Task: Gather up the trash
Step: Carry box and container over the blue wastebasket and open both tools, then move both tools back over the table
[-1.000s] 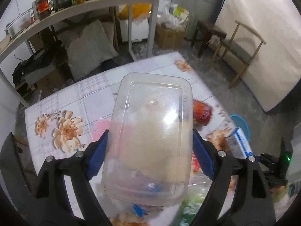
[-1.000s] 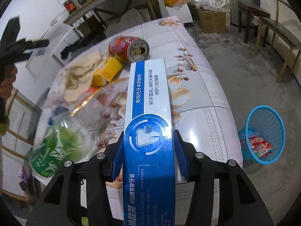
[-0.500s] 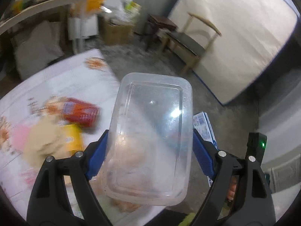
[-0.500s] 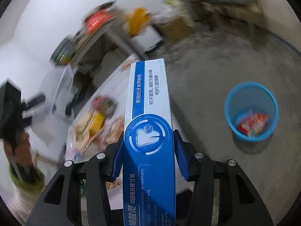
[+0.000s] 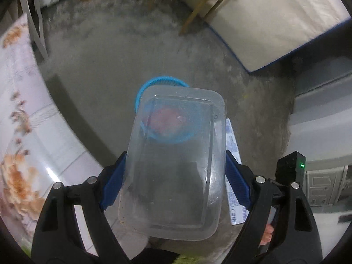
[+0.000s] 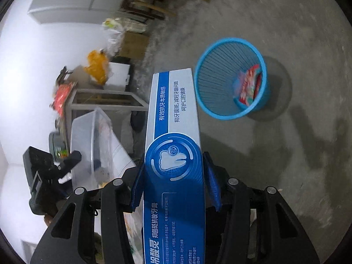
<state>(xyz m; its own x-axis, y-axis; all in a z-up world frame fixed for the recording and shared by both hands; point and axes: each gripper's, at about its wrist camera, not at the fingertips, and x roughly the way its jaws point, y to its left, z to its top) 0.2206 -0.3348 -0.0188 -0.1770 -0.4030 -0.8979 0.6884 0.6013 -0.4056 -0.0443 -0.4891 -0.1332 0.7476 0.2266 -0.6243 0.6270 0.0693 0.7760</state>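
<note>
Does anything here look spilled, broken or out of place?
Nothing stands out. The left gripper holds a clear tub and the right gripper a blue box, both intact. The blue bin stands upright on the floor with a wrapper inside.

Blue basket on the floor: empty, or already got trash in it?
Not empty. The right wrist view shows the blue basket upright on the floor with a red printed wrapper lying inside, low against its wall. Nothing else visible inside.

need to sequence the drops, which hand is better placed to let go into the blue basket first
Left, probably. Its clear plastic container overlaps the blue basket directly beneath in its view. The right gripper's toothpaste box still sits short of the basket, off to one side.
</note>
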